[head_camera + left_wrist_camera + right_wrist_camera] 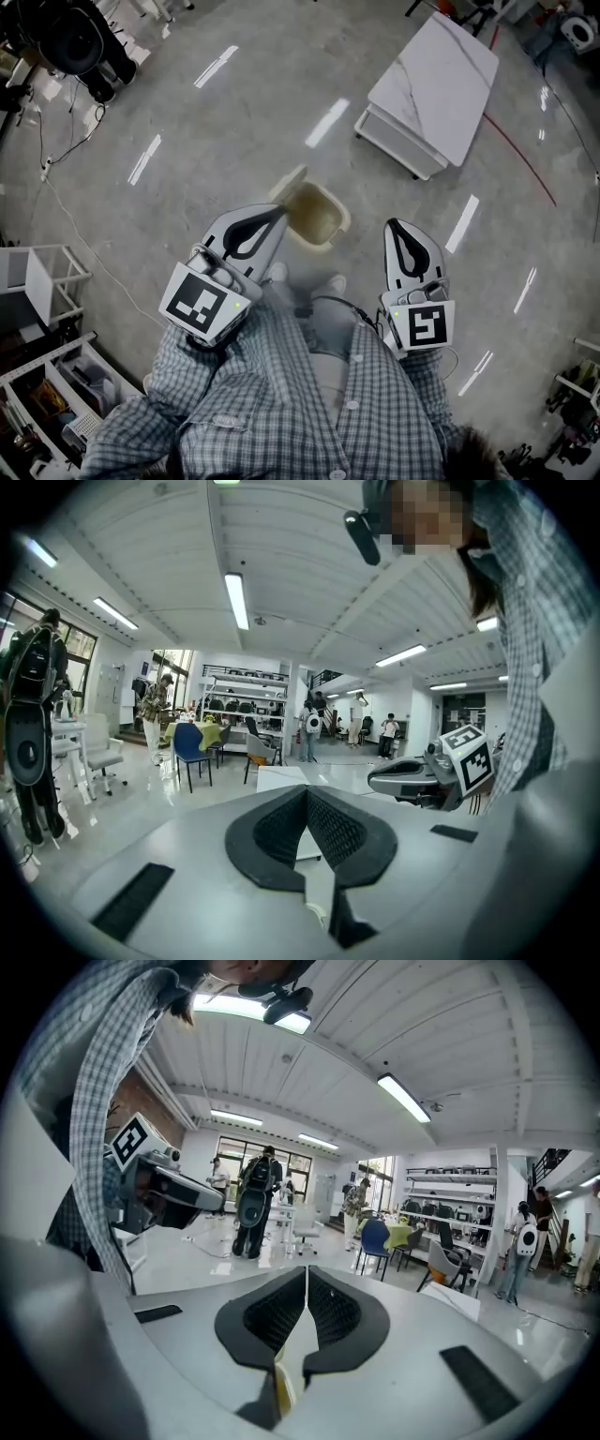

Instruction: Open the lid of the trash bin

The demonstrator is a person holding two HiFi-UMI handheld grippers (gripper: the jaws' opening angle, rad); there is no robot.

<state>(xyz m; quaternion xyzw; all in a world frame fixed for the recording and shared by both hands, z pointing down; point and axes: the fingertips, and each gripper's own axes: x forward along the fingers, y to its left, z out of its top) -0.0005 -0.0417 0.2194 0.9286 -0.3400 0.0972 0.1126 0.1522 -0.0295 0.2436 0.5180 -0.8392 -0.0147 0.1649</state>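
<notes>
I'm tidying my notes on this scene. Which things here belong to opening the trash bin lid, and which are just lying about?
Belongs to the job:
- beige plastic trash bin
- beige flap lid
- left gripper, jaws shut, empty
- right gripper, jaws shut, empty

Just lying about:
- white marble-topped low table
- white metal rack
- blue chair

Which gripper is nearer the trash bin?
Left. The left gripper points at the trash bin with its tip by the rim; the right gripper is apart, off the other side.
</notes>
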